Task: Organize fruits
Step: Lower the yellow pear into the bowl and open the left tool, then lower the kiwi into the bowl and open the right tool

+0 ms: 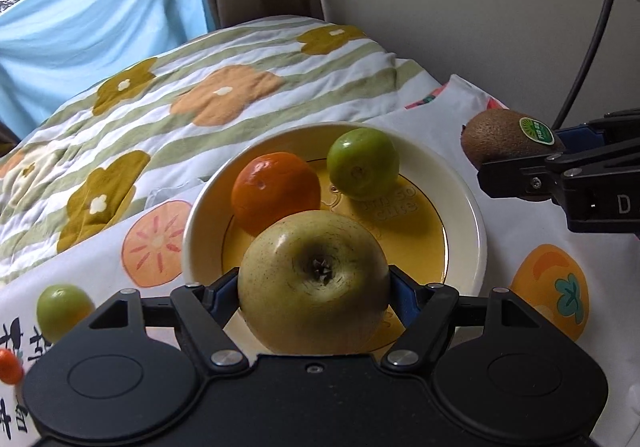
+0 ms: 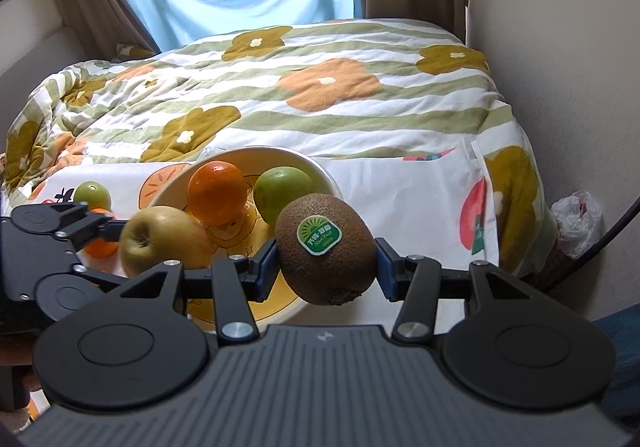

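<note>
My left gripper (image 1: pixel 314 287) is shut on a yellow-green apple (image 1: pixel 314 283) and holds it over the near rim of a yellow bowl (image 1: pixel 466 207). In the bowl lie an orange (image 1: pixel 276 191) and a green fruit (image 1: pixel 362 163). My right gripper (image 2: pixel 326 259) is shut on a brown kiwi (image 2: pixel 326 251) with a green sticker, held at the bowl's (image 2: pixel 320 171) right edge. The kiwi (image 1: pixel 508 139) shows at the right in the left wrist view. The apple (image 2: pixel 160 239), orange (image 2: pixel 216 187) and green fruit (image 2: pixel 280 191) also show in the right wrist view.
On the fruit-print cloth (image 1: pixel 520 231), left of the bowl, lie another green fruit (image 1: pixel 62 309) and a small orange (image 1: pixel 10 367). A flowered quilt (image 2: pixel 320 87) covers the bed behind. A wall and a cable (image 1: pixel 592 39) stand at the right. A plastic bag (image 2: pixel 576 223) lies by the wall.
</note>
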